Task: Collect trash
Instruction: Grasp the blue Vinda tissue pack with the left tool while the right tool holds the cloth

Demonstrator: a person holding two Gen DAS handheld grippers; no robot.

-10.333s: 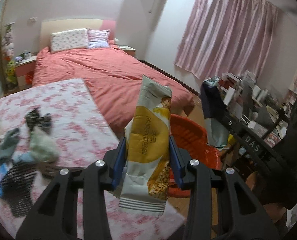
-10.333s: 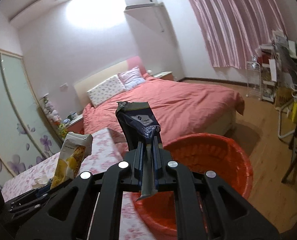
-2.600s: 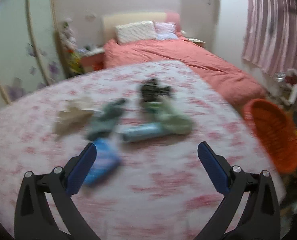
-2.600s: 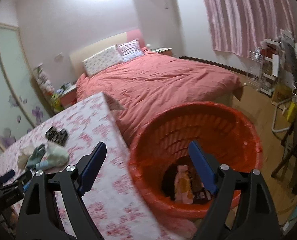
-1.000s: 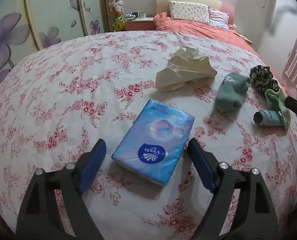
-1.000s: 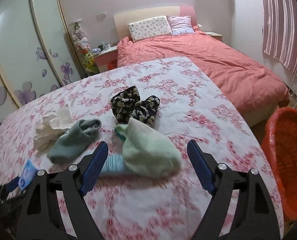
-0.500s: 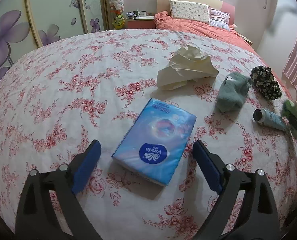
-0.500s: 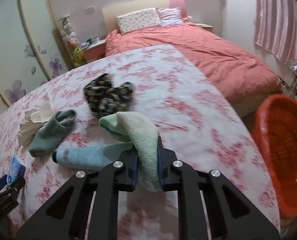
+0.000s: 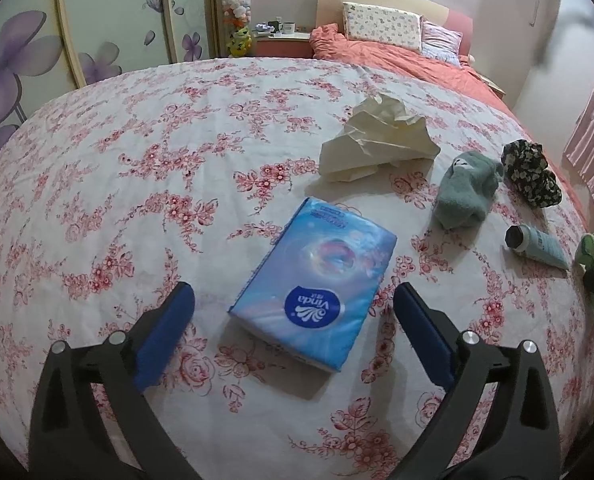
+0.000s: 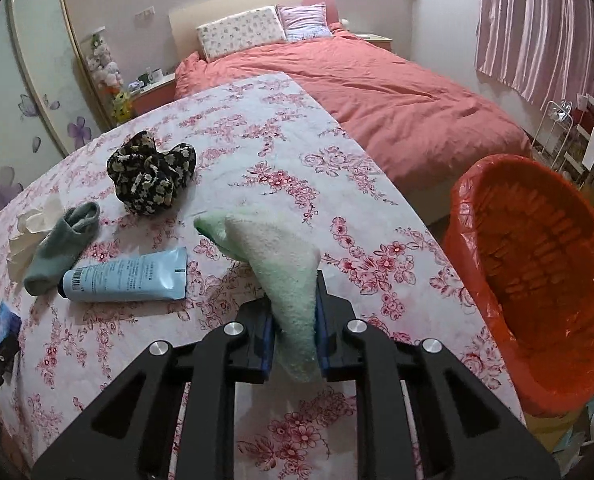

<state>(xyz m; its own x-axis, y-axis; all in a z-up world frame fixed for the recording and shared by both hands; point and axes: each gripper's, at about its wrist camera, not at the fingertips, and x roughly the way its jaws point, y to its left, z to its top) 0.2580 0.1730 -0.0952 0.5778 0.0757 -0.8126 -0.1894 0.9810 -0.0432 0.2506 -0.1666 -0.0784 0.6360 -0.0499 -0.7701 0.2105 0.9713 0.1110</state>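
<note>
Two claws: left claw (image 9: 293, 308) opening wide around tissue pack (image 9: 315, 288), untouched; right claw (image 10: 295, 334) clamped on green sock (image 10: 285, 268).

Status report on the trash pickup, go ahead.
Left gripper opening wide, straddling the blue tissue pack, not touching. Right gripper clamped on the light green sock, jaws easing slightly. Orange basket off the table's right edge, path clear.
</note>
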